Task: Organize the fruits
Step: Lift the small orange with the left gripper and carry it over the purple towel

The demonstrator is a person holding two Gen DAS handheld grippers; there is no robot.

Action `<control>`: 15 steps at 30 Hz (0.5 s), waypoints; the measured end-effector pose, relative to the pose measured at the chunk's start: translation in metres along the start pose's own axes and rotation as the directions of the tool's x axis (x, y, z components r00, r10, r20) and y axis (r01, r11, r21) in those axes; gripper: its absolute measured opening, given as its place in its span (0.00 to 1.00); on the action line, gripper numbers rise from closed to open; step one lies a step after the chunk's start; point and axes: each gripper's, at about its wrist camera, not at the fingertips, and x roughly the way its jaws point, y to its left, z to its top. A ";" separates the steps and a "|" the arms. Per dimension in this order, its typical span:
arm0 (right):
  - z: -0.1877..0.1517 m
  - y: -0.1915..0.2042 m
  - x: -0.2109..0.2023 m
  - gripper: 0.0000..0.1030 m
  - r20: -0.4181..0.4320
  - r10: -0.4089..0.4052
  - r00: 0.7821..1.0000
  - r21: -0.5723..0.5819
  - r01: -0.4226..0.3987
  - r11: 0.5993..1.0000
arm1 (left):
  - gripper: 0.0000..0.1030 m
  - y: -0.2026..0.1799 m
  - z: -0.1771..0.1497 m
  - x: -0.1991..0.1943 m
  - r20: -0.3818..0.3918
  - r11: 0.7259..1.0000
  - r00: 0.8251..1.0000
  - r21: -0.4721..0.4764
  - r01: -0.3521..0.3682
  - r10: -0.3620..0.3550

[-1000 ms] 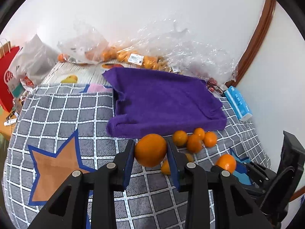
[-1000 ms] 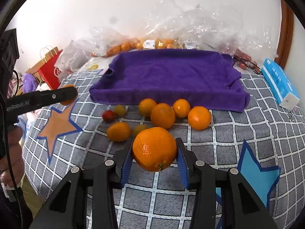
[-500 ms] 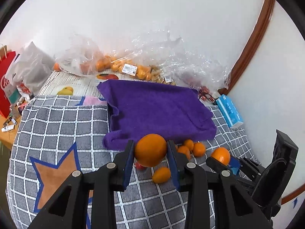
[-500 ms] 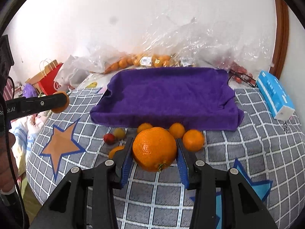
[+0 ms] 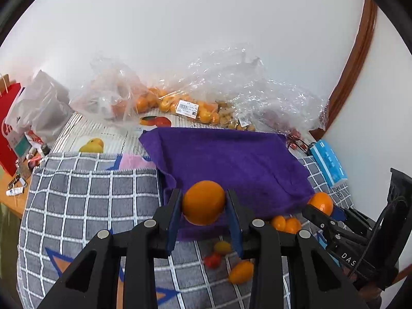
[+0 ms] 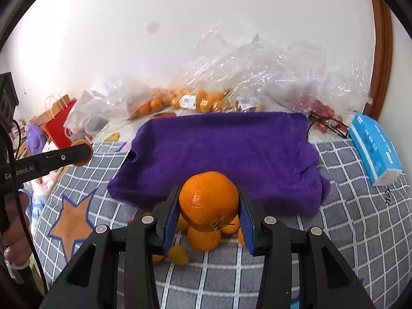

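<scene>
My left gripper (image 5: 204, 206) is shut on a smooth orange (image 5: 204, 202), held above the near edge of the purple towel (image 5: 231, 162). My right gripper (image 6: 209, 207) is shut on a larger orange (image 6: 208, 200) with a green stem, also raised in front of the purple towel (image 6: 226, 152). Below them several small oranges (image 6: 203, 238), a yellow fruit (image 6: 177, 255) and a red fruit (image 5: 212, 260) lie loose on the grey checked cloth (image 6: 347, 219). In the left wrist view the right gripper (image 5: 322, 207) shows at the right with its orange.
Clear plastic bags of oranges (image 5: 185, 105) and other fruit line the wall behind the towel. A blue tissue pack (image 6: 373, 149) lies at the right. Red paper bags (image 6: 58, 126) stand at the far left. A person's hand (image 6: 13, 231) holds the left gripper's handle.
Both grippers have pulled back and risen with their oranges still held. The towel and loose fruit now sit lower and farther off in both views.
</scene>
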 end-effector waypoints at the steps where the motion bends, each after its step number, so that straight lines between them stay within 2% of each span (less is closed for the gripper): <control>1: 0.002 -0.002 0.004 0.41 0.000 0.000 1.000 0.004 0.000 1.000 | 0.31 -0.001 0.002 0.003 -0.001 1.000 1.000 0.006 0.001 -0.001; 15: 0.017 -0.015 0.036 0.41 0.029 -0.032 0.999 0.026 0.031 0.999 | 0.31 -0.007 0.014 0.037 0.023 0.999 0.999 0.019 0.031 -0.031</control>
